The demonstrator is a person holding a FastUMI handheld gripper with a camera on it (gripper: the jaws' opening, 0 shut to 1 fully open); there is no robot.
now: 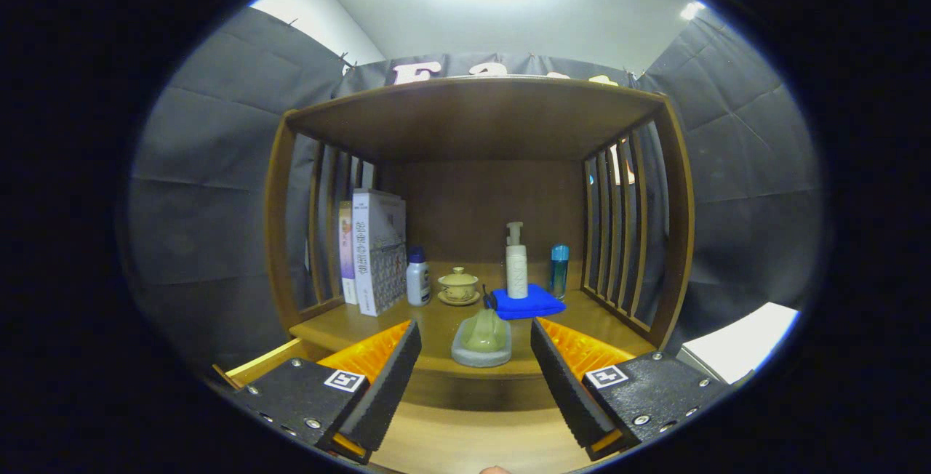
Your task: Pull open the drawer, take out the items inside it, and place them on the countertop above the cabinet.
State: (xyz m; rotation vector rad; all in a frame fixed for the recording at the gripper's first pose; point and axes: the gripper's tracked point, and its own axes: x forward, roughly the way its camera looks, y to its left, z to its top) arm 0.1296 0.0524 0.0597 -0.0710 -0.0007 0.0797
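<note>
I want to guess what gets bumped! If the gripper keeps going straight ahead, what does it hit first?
Probably the green lump on the grey dish. It sits at the countertop's front edge, just ahead of the open gripper, between its fingers. Depth is hard to judge here.

Staged home booth, wooden cabinet point(476, 118) w/ books point(378, 248), teacup point(458, 286), lotion bottles point(516, 263), cloth walls

Green item on its grey tray, out on the desk

The green lump point(484, 330) rests in a grey tray point(480, 355) near the desk's point(349, 325) front edge, above the pulled-open drawer point(465, 438).
</note>
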